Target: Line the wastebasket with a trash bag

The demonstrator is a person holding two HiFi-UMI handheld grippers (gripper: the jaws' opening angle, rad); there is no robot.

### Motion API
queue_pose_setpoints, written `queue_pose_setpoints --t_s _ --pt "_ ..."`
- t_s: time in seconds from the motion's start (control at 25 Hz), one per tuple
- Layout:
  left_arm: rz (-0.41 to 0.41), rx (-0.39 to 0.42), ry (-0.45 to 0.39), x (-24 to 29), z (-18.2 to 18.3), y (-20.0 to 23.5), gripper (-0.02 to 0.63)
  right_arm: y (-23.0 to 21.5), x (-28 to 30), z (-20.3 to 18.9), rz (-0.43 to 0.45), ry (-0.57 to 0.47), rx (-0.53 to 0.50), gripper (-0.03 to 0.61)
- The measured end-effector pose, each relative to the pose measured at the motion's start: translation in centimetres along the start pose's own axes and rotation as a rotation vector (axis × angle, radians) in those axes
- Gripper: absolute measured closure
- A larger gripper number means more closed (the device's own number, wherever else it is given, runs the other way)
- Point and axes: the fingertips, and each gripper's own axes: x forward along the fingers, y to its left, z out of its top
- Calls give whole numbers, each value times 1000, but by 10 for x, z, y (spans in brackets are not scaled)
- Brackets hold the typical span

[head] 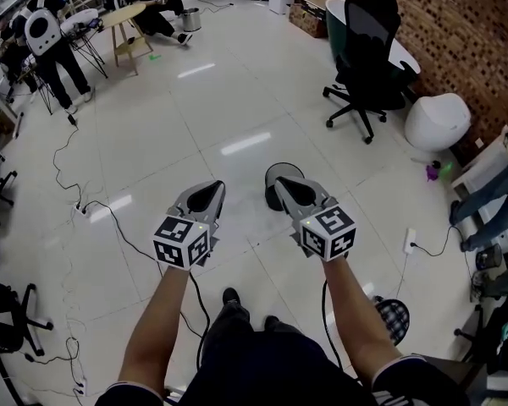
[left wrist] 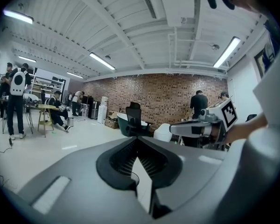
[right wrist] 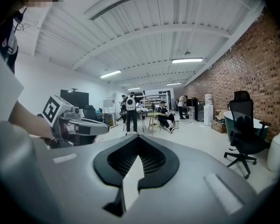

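plainly, neither tool carried anything. the left hand-held gripper (head: 213, 189) had its jaws pressed together with nothing between them, and the right hand-held gripper (head: 284, 186) was the same, closed and empty. both were held out side by side, pointing away from the person and a little downward.

just past the tip of the right one, on the pale tiled floor (head: 237, 100), stood the wastebasket (head: 281, 170), a small round bin with a dark inside, its near edge hidden behind that gripper. whether anything already lined it could not be told. no trash bag showed in any view.

farther off to the right sat a black office chair (head: 368, 49) by the brick wall; people (head: 46, 41) stood at the far left.

the step in hand looked like the approach to the bin, with the lining itself not yet begun. the next move would call for a bag to be found first, then jaws opened to pinch its rim and spread it over the bin's mouth.
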Motion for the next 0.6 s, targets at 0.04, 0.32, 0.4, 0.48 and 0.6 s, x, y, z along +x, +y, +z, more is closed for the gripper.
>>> queue_pose_setpoints --t_s 0.04,0.32,0.4,0.48,0.6 --pt "-7 -1 4 3 -1 8 602 -1 8 0 -7 5 -1 578" --pt "-51 -17 18 27 -10 45 602 -22 45 -4 -55 36 -19 578" --pt "-59 -13 26 37 -17 50 603 -32 52 -10 -66 44 -21 578" --pt "-61 -4 33 48 -28 53 602 -43 57 -21 -72 54 -22 578" --pt "-49 1 42 65 -53 58 603 -61 65 -45 -72 68 -26 578"
